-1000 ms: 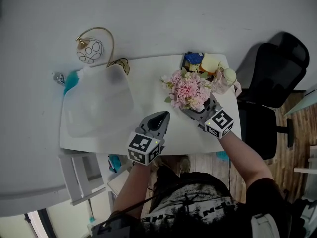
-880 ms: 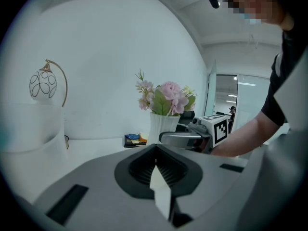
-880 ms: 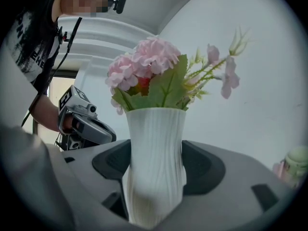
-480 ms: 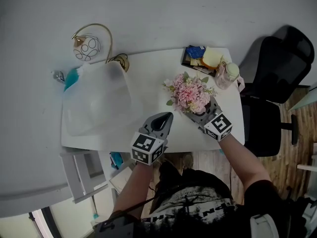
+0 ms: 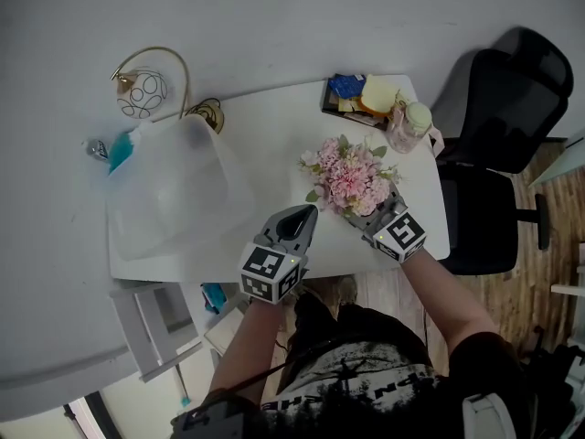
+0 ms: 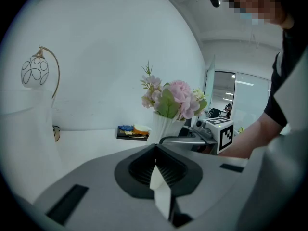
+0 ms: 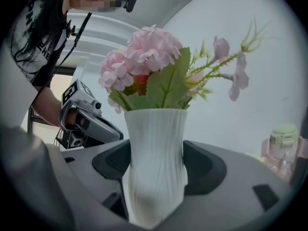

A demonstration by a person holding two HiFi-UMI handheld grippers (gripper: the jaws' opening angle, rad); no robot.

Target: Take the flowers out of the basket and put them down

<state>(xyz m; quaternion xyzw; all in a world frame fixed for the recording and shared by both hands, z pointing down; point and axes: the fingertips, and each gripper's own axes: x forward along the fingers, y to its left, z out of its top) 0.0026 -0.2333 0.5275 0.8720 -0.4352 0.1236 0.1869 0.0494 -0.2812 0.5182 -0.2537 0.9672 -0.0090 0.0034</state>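
Pink artificial flowers (image 5: 350,176) stand in a ribbed white vase (image 7: 155,148) over the right half of the white table (image 5: 274,144). My right gripper (image 5: 362,210) is shut on the vase's body, one jaw on each side (image 7: 155,177). Whether the vase's foot touches the table is hidden. My left gripper (image 5: 297,219) is shut and holds nothing, at the table's front edge left of the flowers. The left gripper view (image 6: 156,165) shows the flowers (image 6: 171,97) and the right gripper (image 6: 211,134) ahead to the right.
A translucent white bag-like container (image 5: 169,190) covers the table's left part. Behind it stands a gold lamp with a round shade (image 5: 142,91). At the back right are a dark tray of small items (image 5: 358,99) and a pink bottle (image 5: 407,124). A black chair (image 5: 498,144) stands right.
The right gripper has drawn the vase of flowers away from the tray and bottle, toward the table's front. The left gripper has stayed near the front edge.
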